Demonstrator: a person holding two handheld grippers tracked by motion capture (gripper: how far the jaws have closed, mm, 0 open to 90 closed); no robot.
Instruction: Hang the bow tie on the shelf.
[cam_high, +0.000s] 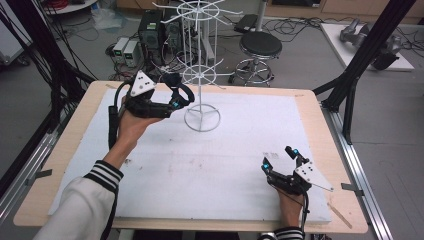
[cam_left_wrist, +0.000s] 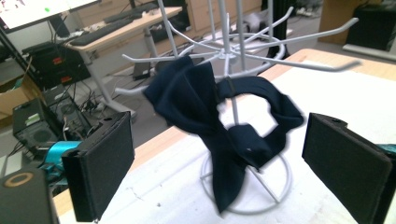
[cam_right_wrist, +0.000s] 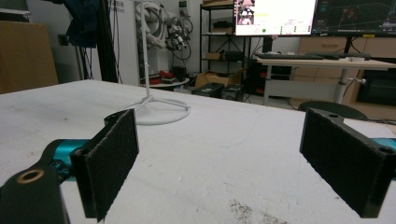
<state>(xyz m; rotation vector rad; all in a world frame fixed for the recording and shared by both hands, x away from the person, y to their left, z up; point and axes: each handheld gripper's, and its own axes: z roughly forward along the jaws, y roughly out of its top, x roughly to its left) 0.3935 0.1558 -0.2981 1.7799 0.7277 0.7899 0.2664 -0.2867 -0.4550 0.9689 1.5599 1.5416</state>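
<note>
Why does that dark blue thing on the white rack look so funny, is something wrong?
The dark blue headband hangs lopsided on a lower hook of the white wire rack, one end drooping toward the rack's base ring. It is blurred in the left gripper view, so it may be swinging. The left gripper is open beside it. Nothing looks spilled or broken.

The left gripper (cam_high: 176, 98) is held up over the far left of the table, its jaws wide apart and pointing right, with the left hand (cam_high: 131, 125) under it, palm up, and the forearm in a white sleeve with a striped cuff (cam_high: 106, 176) reaching in from the bottom left. The right gripper (cam_high: 280, 159) lies low near the table's front right, jaws open and pointing away from the person, the right hand (cam_high: 290, 200) behind it. In each gripper view the two black pads (cam_left_wrist: 100, 170) (cam_right_wrist: 111, 158) stand well apart with nothing between them.
</note>
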